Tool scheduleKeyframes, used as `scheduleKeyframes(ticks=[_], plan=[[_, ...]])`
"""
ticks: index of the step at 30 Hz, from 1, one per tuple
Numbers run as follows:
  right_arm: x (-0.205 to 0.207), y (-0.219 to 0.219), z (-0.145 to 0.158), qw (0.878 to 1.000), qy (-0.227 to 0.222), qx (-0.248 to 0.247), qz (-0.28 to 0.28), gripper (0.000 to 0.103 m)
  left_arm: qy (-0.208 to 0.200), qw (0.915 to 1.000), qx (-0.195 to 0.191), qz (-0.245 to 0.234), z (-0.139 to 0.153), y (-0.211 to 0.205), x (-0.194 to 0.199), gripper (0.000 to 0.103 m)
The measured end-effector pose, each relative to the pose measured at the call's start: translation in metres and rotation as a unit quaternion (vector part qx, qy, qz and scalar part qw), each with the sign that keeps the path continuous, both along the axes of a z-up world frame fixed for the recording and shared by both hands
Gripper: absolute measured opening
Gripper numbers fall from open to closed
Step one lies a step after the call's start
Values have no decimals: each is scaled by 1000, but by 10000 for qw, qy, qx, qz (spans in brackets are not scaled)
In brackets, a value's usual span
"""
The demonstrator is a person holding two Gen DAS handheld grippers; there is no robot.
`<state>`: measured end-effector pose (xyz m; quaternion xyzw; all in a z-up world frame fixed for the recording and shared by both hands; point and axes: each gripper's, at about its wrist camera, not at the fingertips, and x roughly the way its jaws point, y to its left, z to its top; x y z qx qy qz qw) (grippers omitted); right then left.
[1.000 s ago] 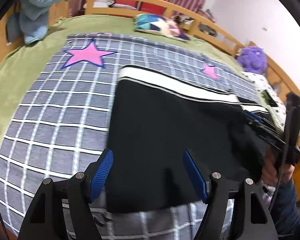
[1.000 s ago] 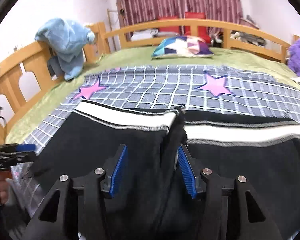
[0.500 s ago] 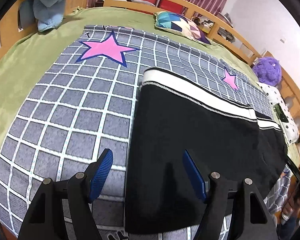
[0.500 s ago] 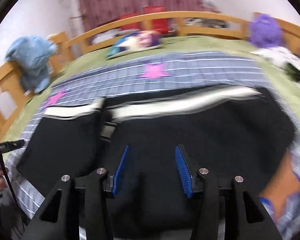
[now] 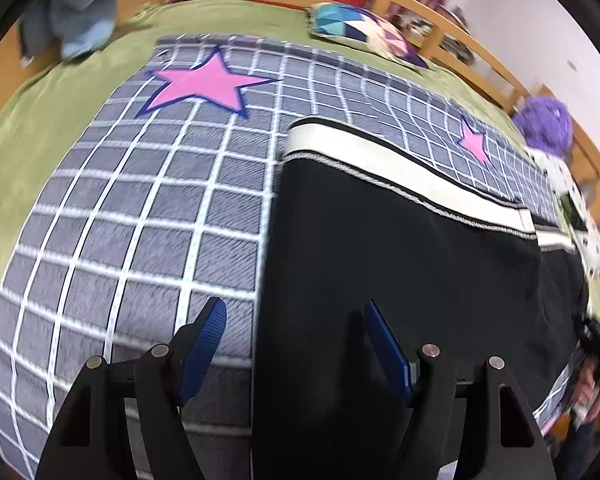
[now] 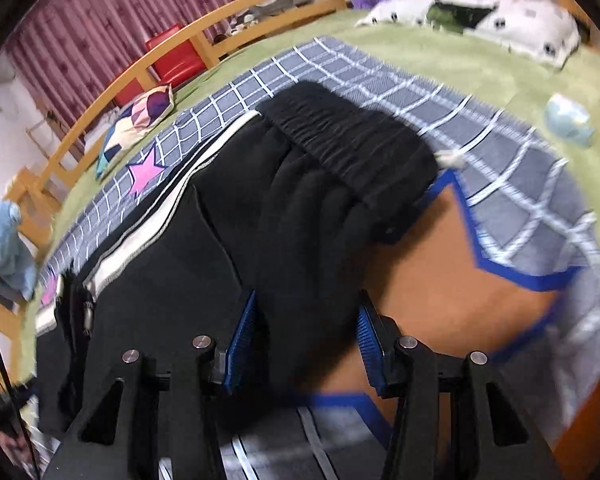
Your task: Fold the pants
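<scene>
Black pants (image 5: pixel 400 280) with a white side stripe (image 5: pixel 400 172) lie flat on a grey checked blanket (image 5: pixel 140 220) on the bed. My left gripper (image 5: pixel 296 320) hovers open over the pants' leg end; the cloth's edge runs between its blue pads (image 5: pixel 204 340), which touch nothing. In the right wrist view the gathered waistband (image 6: pixel 340 140) lies ahead. My right gripper (image 6: pixel 306 320) stands half open just above the black cloth near the waist, its pads not pressing on it. A hand with the right gripper shows blurred at the left wrist view's right edge (image 5: pixel 596 360).
A patchwork cushion (image 5: pixel 360 32), a purple plush (image 5: pixel 544 120) and a white spotted toy (image 6: pixel 480 16) lie by the wooden rail (image 5: pixel 480 60). Blue clothing (image 5: pixel 84 28) hangs at the back left. A small pale blue object (image 6: pixel 568 120) rests on the green sheet.
The right gripper swung along the pants from the middle to the waistband end and rolled. The left gripper shifted slightly, so the leg-end edge now lies between its fingers.
</scene>
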<state>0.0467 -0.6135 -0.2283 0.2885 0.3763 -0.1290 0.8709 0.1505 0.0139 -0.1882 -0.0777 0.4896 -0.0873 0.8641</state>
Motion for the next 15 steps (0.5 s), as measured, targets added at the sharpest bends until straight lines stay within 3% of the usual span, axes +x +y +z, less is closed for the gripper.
scheduleKeyframes(ticks=[3,8,11,12,14,15], plan=[[10,-4,-9,9995,-158,273,-88,52,28,9999,124,34,-4,1,11,69],[23,-4,-11,9992,-228,317,-127,53,87,9991,-390,-115,-14,3,33,68],[28,-3,-10,9993,-229,228,-165,37,141,9968,-674,-403,-19,-6,46,66],[28,-2,-8,9994,-223,177,-220,29,195,9962,-740,-424,-20,-8,49,63],[26,3,1,9993,-277,53,-230,19,287,9954,-847,-346,-20,-10,53,45],[24,9,9,9992,-309,-113,-243,17,305,9944,-958,-328,-17,-8,53,27]])
